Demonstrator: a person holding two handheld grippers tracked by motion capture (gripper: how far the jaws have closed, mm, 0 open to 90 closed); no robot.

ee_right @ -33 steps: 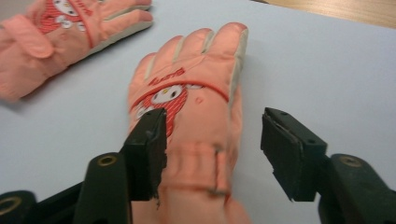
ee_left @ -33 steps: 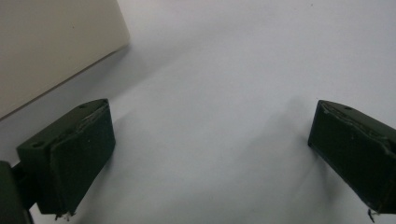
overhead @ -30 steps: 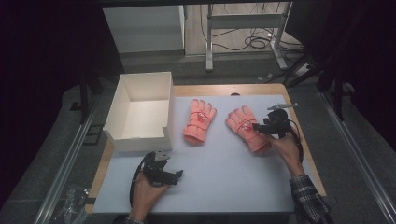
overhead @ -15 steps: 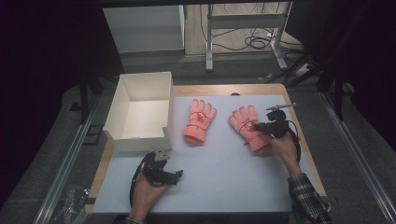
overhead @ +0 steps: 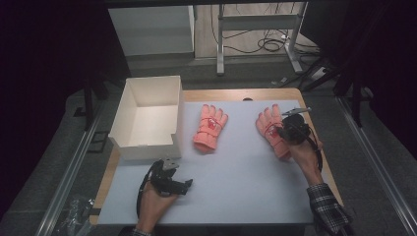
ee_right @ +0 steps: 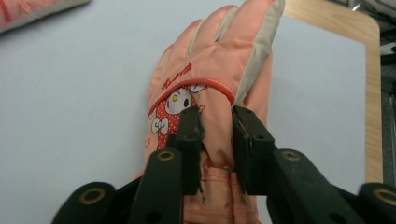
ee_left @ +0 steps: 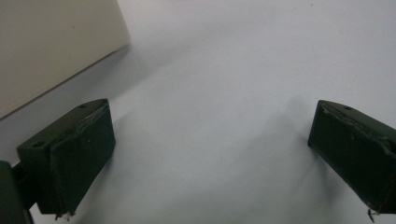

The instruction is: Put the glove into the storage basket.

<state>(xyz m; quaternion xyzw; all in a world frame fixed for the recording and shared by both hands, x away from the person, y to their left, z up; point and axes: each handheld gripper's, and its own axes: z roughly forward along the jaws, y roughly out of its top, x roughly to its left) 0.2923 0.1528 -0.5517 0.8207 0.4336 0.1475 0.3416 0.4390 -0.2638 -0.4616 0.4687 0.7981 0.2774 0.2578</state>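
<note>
The right gripper (ee_right: pixel 217 135) had pinched a fold of the right glove (ee_right: pixel 212 70), and its jaws were squeezed on the puffy cloth near the middle of the glove's back. The glove looked soft, thick and light, so it would likely bend and droop when lifted. It did not look breakable or slippery. The middle seemed a good place to grab it, since the ends could then hang down evenly.

This glove (overhead: pixel 272 129) lay flat on the white mat (overhead: pixel 236 187), on the right side, with its fingers pointing away from the person. The other glove (overhead: pixel 210 129) lay well apart to the left, near the box (overhead: pixel 147 118).

The left gripper (ee_left: pixel 210 158) was wide open with nothing in it, low over the bare mat beside the box.
</note>
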